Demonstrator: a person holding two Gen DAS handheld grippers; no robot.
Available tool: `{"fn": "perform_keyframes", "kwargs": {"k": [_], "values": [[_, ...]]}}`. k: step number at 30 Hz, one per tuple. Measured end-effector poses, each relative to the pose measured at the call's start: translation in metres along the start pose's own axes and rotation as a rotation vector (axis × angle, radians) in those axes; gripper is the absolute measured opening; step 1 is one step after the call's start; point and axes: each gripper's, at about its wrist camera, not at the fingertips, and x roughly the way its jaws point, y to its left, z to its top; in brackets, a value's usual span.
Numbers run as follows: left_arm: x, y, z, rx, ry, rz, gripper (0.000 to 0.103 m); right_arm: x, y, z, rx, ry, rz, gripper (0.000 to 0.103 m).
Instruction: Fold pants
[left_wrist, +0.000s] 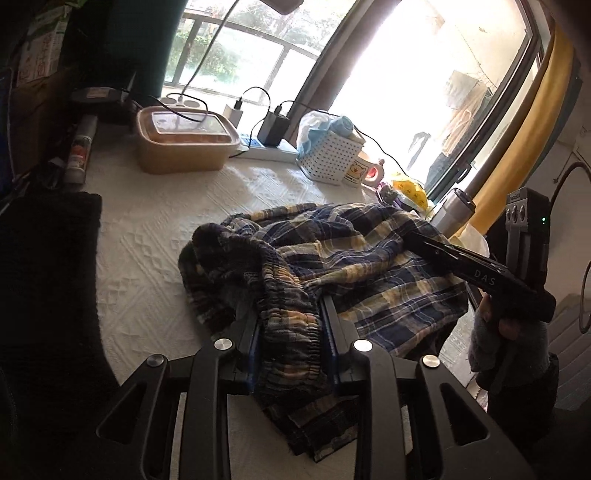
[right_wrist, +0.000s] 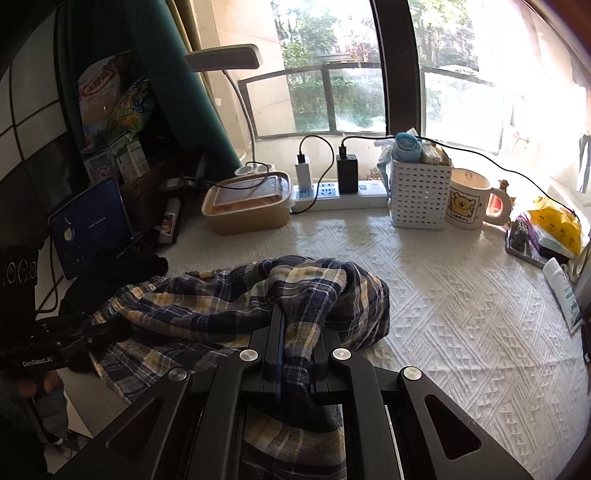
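Note:
The plaid pants (left_wrist: 332, 254), navy, yellow and white, lie bunched on the white textured tablecloth (left_wrist: 147, 229). My left gripper (left_wrist: 288, 314) is shut on the pants' gathered elastic waistband, which bulges between its fingers. The right gripper shows in the left wrist view (left_wrist: 417, 236) as a dark bar reaching into the cloth from the right. In the right wrist view the pants (right_wrist: 221, 299) fill the near centre, and my right gripper (right_wrist: 295, 332) is shut on a thick fold of them. The left gripper (right_wrist: 110, 332) grips the pants at the left edge there.
Along the window stand a lidded food box (right_wrist: 247, 206), a power strip with chargers (right_wrist: 332, 192), a white perforated basket (right_wrist: 419, 192), a bear mug (right_wrist: 469, 201) and a yellow bag (right_wrist: 554, 225). A tablet (right_wrist: 92, 229) and dark cloth (left_wrist: 48, 258) sit left.

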Motion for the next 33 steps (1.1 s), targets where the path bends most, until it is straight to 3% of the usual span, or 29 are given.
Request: {"fn": "perform_keyframes", "kwargs": {"k": [7, 10, 15, 20, 26, 33], "values": [[0.039, -0.014, -0.026, -0.039, 0.136, -0.008, 0.029, -0.001, -0.042, -0.039, 0.063, 0.066, -0.02, 0.009], [0.046, -0.014, -0.037, -0.054, 0.179, 0.021, 0.042, 0.005, -0.055, -0.06, 0.091, 0.102, -0.02, 0.009], [0.032, -0.008, -0.044, -0.1, 0.172, 0.075, 0.065, 0.008, -0.064, -0.082, 0.11, 0.127, -0.003, 0.009], [0.026, -0.001, -0.041, -0.14, 0.146, 0.125, 0.068, 0.005, -0.064, -0.083, 0.09, 0.119, 0.031, 0.009], [0.044, 0.005, -0.035, -0.192, 0.147, 0.12, 0.068, 0.001, -0.064, -0.08, 0.089, 0.107, 0.05, 0.009], [0.059, 0.0, -0.031, -0.162, 0.134, 0.162, 0.069, -0.003, -0.066, -0.083, 0.087, 0.097, 0.06, 0.01]]}}
